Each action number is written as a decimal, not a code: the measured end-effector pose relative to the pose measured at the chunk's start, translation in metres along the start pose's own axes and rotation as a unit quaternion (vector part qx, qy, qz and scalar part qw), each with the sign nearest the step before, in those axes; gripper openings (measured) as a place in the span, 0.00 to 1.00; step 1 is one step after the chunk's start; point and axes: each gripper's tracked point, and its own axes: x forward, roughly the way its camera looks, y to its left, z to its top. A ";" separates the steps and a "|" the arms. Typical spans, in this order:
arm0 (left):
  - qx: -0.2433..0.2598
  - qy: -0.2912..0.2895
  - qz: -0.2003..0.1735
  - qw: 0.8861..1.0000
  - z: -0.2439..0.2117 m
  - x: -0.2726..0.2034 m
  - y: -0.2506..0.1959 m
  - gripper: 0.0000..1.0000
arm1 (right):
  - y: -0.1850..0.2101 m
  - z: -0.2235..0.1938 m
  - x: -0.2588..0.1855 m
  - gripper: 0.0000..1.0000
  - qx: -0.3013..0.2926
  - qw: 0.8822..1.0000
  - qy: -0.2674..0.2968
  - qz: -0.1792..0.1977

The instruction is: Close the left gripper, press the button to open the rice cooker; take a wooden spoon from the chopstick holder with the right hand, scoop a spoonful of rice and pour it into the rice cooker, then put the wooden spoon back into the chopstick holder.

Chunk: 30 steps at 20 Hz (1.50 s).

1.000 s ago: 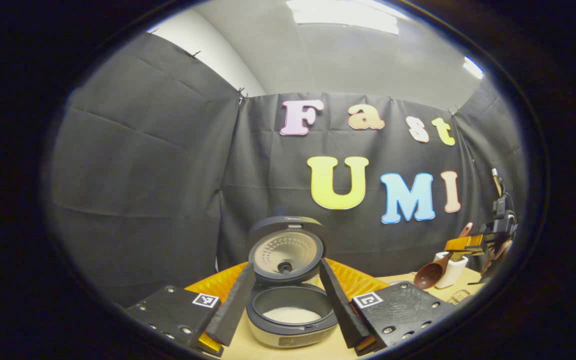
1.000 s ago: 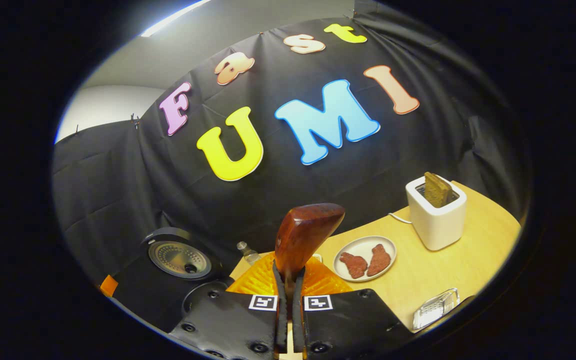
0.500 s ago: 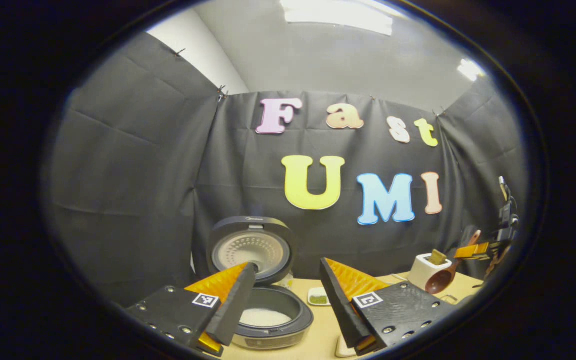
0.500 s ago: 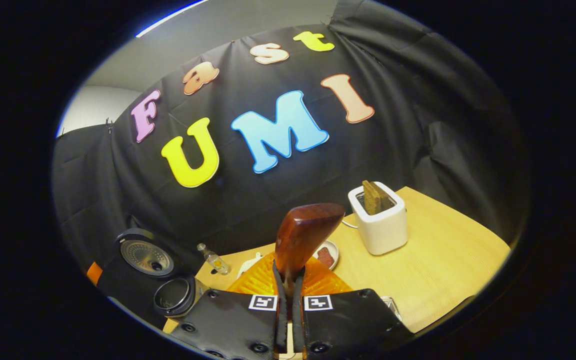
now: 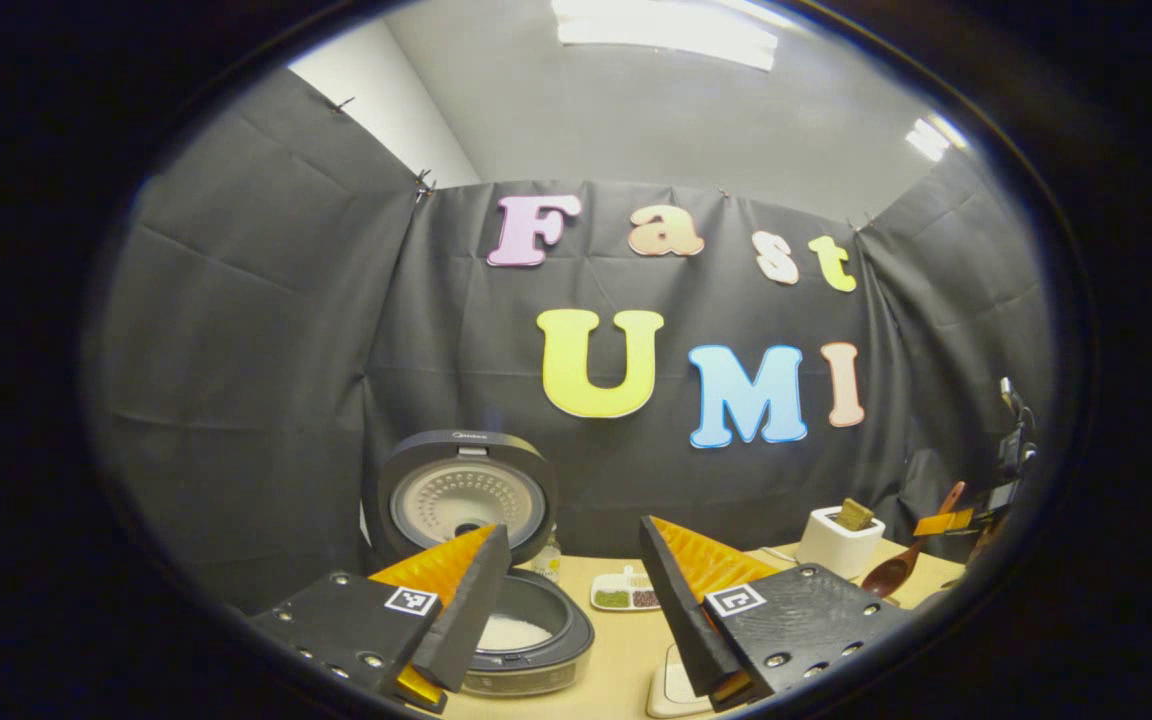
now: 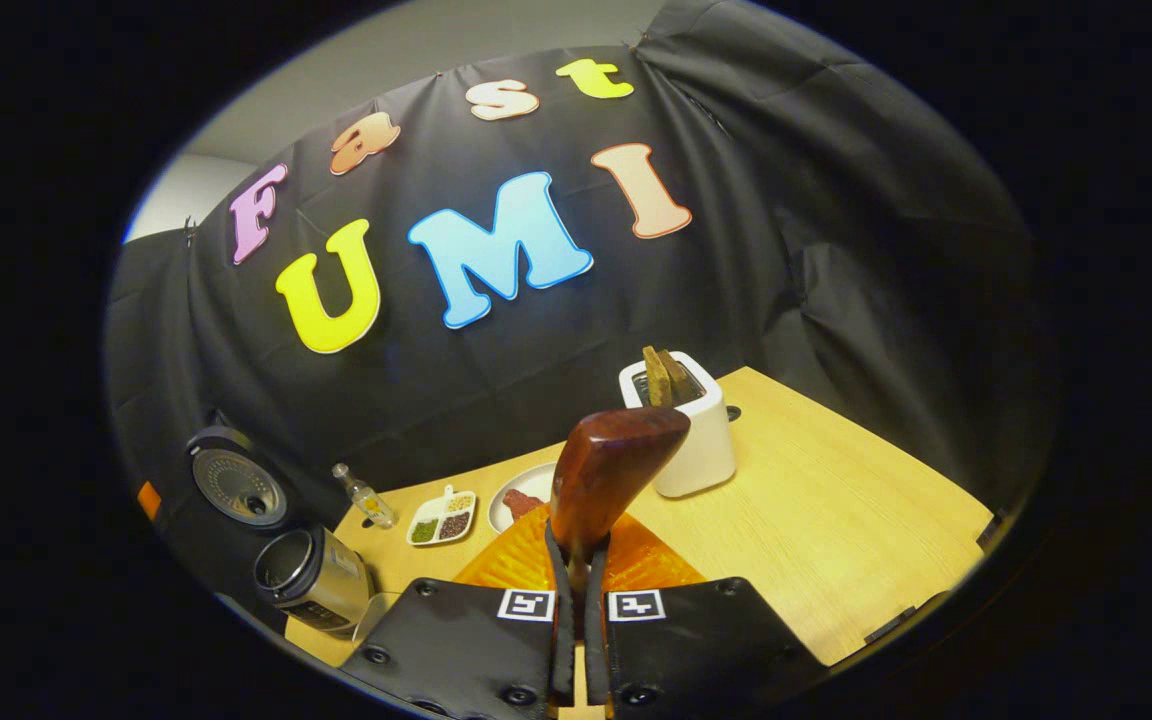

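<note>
Bright ceiling light panels (image 5: 664, 30) glare overhead in the left gripper view (slightly blown out); fisheye bending curves edges, focus sharp centrally.

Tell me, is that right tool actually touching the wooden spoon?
Touching. In the right gripper view, the right tool has both fingers pressed against the wooden spoon, whose handle rises from between them.

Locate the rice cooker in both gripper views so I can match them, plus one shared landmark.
Left gripper view: the rice cooker sits low and left of centre, lid up, rice inside, partly behind the left gripper's own fingers.
Right gripper view: the rice cooker is at the lower left edge, lid raised, left of the wooden spoon.
Shared landmark: the white toaster on the table, to the cooker's right in both.
</note>
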 end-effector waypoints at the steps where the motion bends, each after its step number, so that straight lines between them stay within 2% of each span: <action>1: 0.001 0.001 0.000 1.000 0.000 -0.001 -0.001 0.79 | -0.006 -0.005 0.000 0.06 -0.007 1.000 0.003 -0.006; 2: 0.002 0.002 0.001 1.000 -0.001 -0.002 -0.001 0.79 | -0.011 -0.010 0.001 0.02 -0.014 1.000 0.007 -0.010; 3: 0.003 0.003 0.002 1.000 0.000 -0.003 -0.001 0.81 | -0.014 -0.014 0.001 0.06 -0.019 1.000 0.011 -0.013; 4: 0.004 0.003 0.004 1.000 0.000 -0.005 0.000 0.79 | -0.017 -0.019 0.003 0.06 -0.022 1.000 0.016 -0.016; 9: 0.012 0.006 0.015 1.000 0.002 -0.014 0.004 0.81 | -0.031 -0.042 0.011 0.07 -0.033 0.998 0.034 -0.029; 16: 0.026 -0.001 0.025 0.999 0.011 -0.022 0.003 0.79 | -0.040 -0.075 0.022 0.10 -0.005 0.997 0.072 -0.026; 21: 0.030 -0.008 0.032 0.999 0.020 -0.025 0.002 0.79 | -0.045 -0.085 0.025 0.14 0.003 0.996 0.089 -0.017; 23: 0.032 -0.012 0.035 0.999 0.024 -0.028 0.000 0.79 | -0.046 -0.079 0.021 0.20 -0.001 0.997 0.081 -0.015; 24: 0.032 -0.014 0.035 0.999 0.025 -0.028 -0.001 0.79 | -0.048 -0.077 0.022 0.27 -0.007 0.997 0.075 -0.018; 25: 0.032 -0.015 0.035 0.999 0.026 -0.028 -0.002 0.79 | -0.049 -0.071 0.020 0.27 -0.014 0.997 0.069 -0.015; 26: 0.031 -0.017 0.035 0.999 0.027 -0.028 -0.004 0.79 | -0.050 -0.067 0.018 0.42 -0.024 0.998 0.065 -0.016; 27: 0.031 -0.018 0.035 0.999 0.029 -0.028 -0.006 0.79 | -0.052 -0.061 0.016 0.51 -0.036 0.997 0.059 -0.018; 29: 0.030 -0.018 0.036 0.999 0.029 -0.027 -0.008 0.79 | -0.062 -0.051 0.012 0.94 -0.066 0.996 0.048 -0.031; 30: 0.029 -0.017 0.037 0.999 0.029 -0.027 -0.008 0.79 | -0.065 -0.045 0.006 1.00 -0.079 0.995 0.040 -0.037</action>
